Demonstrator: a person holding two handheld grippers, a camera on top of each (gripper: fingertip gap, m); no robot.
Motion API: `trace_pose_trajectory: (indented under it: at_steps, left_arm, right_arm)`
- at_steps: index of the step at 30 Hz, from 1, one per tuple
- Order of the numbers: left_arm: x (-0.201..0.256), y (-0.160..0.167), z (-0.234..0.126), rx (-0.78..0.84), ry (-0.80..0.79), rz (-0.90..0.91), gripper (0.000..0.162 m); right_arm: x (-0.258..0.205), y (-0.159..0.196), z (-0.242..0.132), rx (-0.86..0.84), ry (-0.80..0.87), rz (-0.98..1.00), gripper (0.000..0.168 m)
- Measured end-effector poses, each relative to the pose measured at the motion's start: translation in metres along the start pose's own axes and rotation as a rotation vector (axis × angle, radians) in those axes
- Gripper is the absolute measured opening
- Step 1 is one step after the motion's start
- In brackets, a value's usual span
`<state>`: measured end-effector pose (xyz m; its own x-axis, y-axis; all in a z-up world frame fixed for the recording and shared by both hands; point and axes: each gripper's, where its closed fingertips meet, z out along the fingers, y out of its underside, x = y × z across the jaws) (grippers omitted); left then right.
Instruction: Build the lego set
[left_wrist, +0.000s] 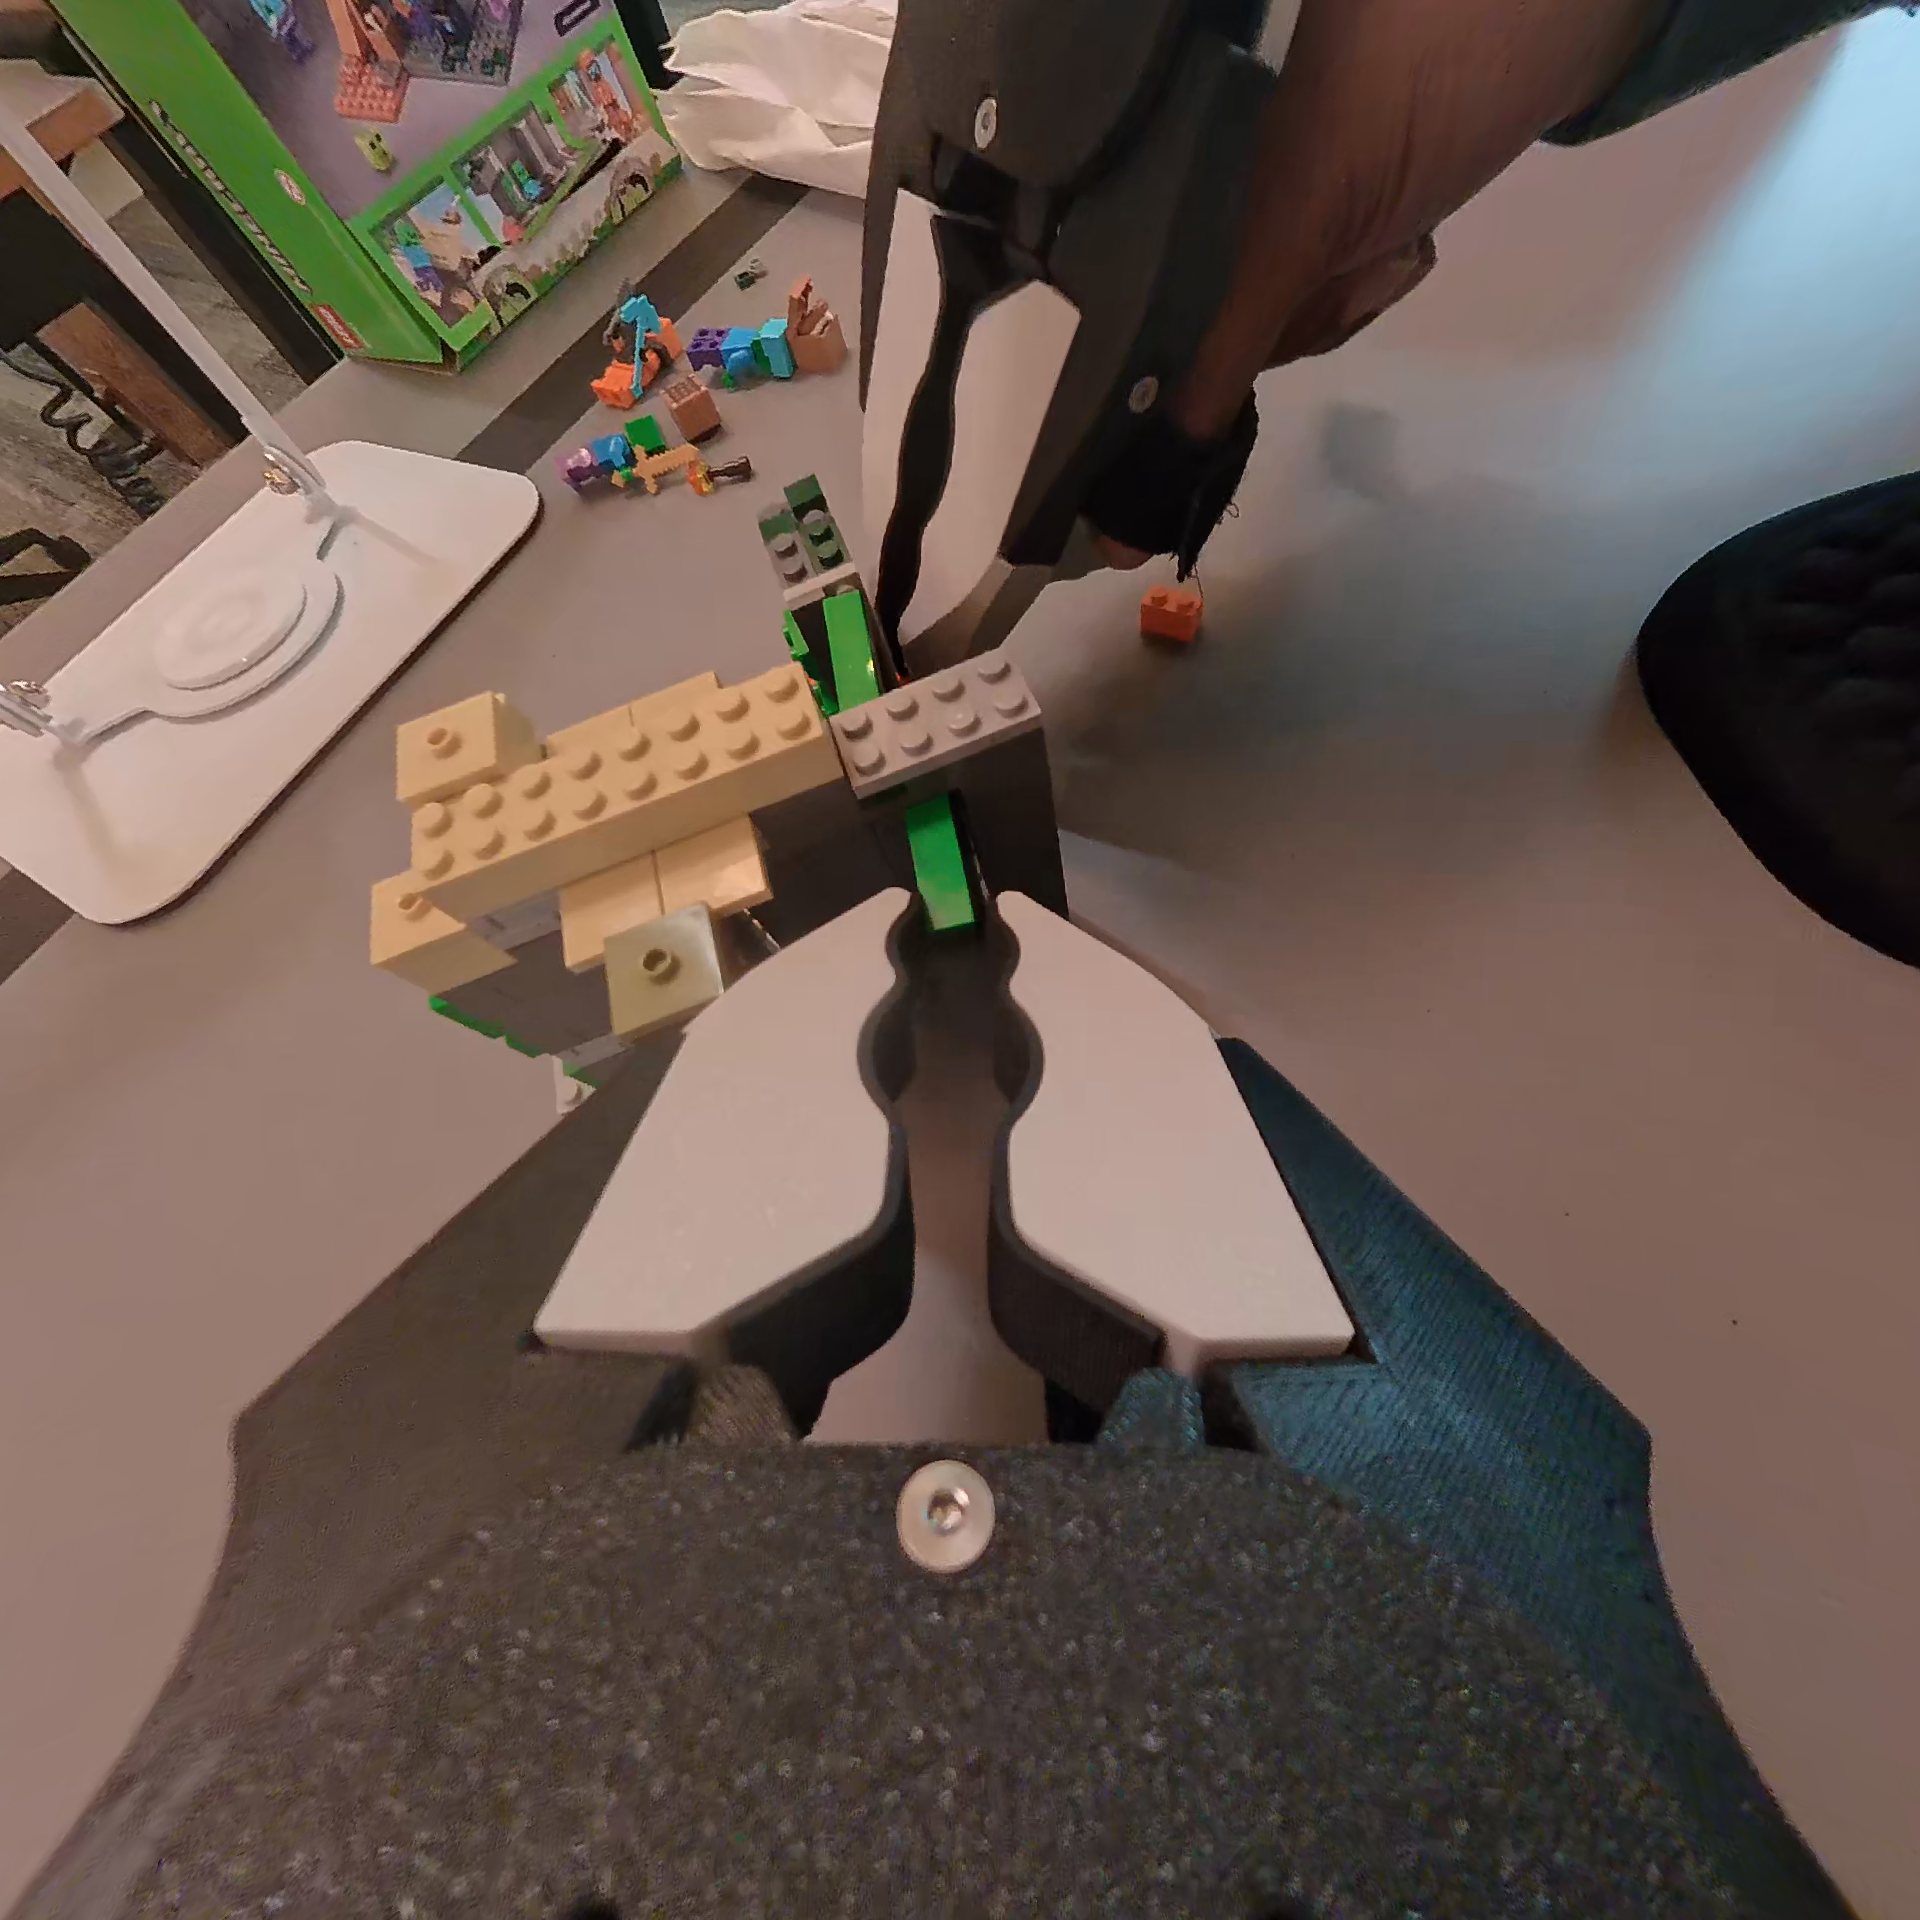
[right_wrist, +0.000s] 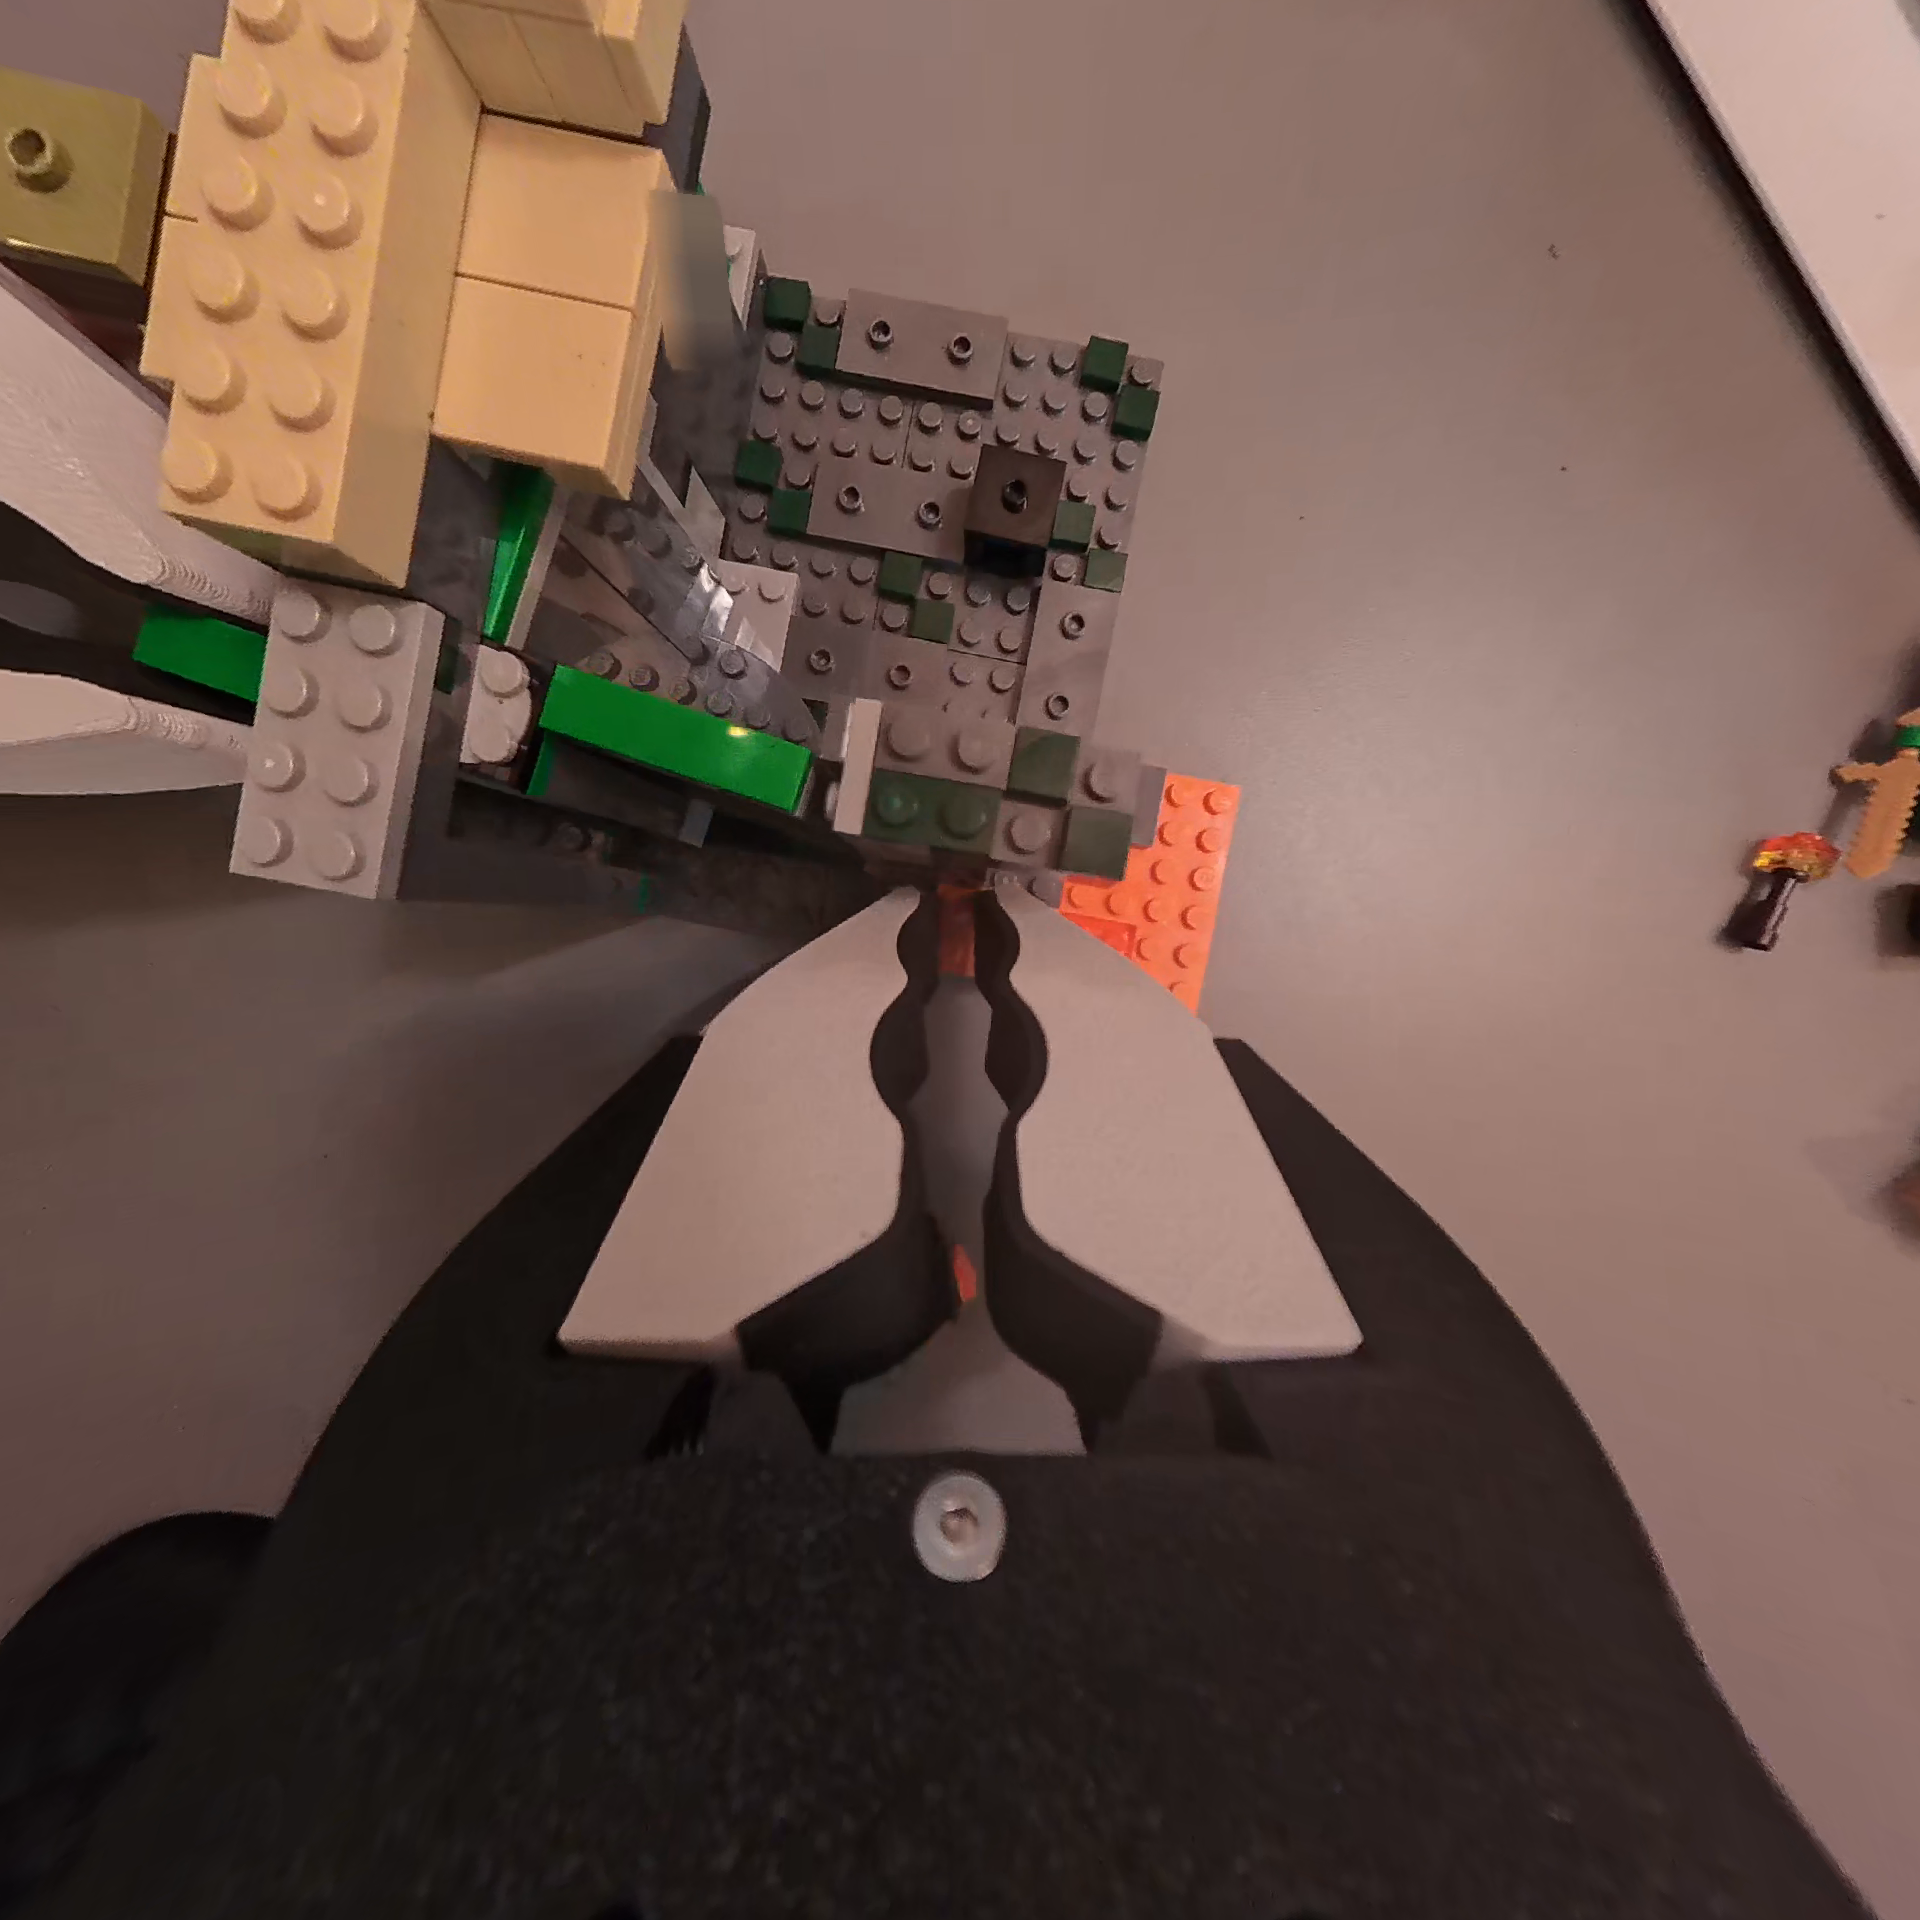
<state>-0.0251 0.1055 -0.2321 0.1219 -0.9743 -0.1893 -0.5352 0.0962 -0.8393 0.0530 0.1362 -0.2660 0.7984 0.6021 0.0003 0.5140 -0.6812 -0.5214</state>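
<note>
The half-built model (left_wrist: 623, 810), at ten o'clock from the left gripper (left_wrist: 943, 914) pinching its green plate (left_wrist: 940, 862), looks light but brittle, so the right gripper (right_wrist: 951, 914), clamping its orange edge, should grip low.

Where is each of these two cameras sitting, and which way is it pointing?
Left wrist view: sits on the left gripper, looking forward along its fingers at the lego build; beyond lie loose pieces and the set's box. The right gripper and the hand holding it show too.
Right wrist view: sits on the right gripper, looking down its fingers at the build's studded grey floor and orange plate; the left gripper's pale fingers show at the left edge.
Shared: the tan bricks, the light grey brick, the green pieces, the grey table.
</note>
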Motion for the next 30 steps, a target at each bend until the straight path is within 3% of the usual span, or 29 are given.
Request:
trace_pose_trajectory:
  at_steps: [16,20,22,26,30]
  left_arm:
    - [0.003,-0.001,0.0,-0.002,0.003,0.012,0.01]
    - [0.001,0.0,0.0,-0.001,0.001,0.01,0.01]
    - [0.001,0.0,0.0,0.003,0.007,0.004,0.01]
    - [0.0,0.0,0.0,0.001,0.006,0.013,0.01]
    - [-0.002,0.001,-0.001,0.003,0.007,0.029,0.01]
  right_arm:
    - [0.0,-0.001,0.001,0.004,-0.002,-0.025,0.008]
    - [0.0,-0.003,-0.005,0.1,-0.071,0.075,0.009]
    - [0.001,-0.007,-0.023,0.23,-0.086,0.102,0.021]
    - [-0.002,0.028,-0.044,0.306,-0.063,-0.021,0.035]
    - [-0.007,0.074,-0.043,0.24,-0.062,-0.104,0.035]
